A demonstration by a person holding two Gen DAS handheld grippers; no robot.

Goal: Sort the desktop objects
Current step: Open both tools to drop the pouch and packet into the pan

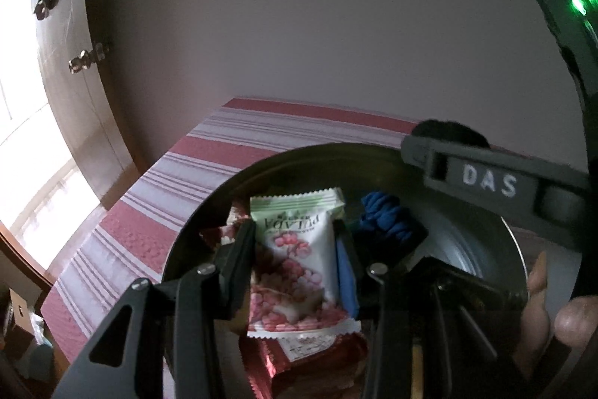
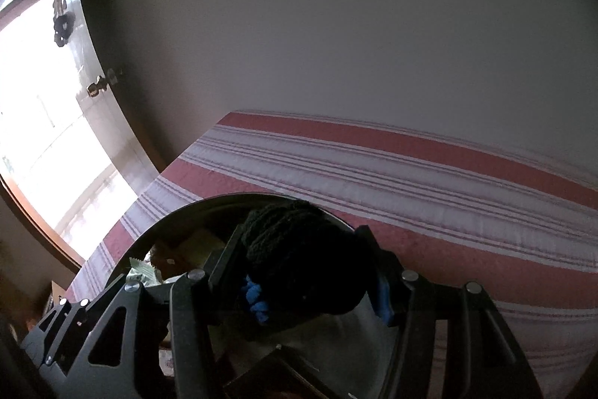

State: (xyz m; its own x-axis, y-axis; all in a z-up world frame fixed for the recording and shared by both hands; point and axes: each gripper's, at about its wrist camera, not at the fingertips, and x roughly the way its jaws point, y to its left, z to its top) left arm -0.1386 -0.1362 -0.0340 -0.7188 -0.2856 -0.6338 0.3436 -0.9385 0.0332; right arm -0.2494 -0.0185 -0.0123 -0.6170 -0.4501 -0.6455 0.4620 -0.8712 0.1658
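My left gripper (image 1: 295,230) is shut on a white and green snack packet with pink berries (image 1: 295,257), held over a round dark metal tin (image 1: 486,249). Inside the tin lie a blue scrunchie (image 1: 385,215) and red-wrapped snacks (image 1: 310,358). My right gripper (image 2: 302,249) is shut on a black knitted scrunchie (image 2: 306,257), held over the same tin (image 2: 168,223); the blue scrunchie (image 2: 256,298) shows under it. The right gripper's body (image 1: 497,182) crosses the left wrist view at the right.
The tin stands on a red and white striped tablecloth (image 2: 448,197) near the table's left edge. A plain wall is behind. A brown door (image 1: 71,70) and a bright window are to the left. Clutter lies on the floor at the lower left.
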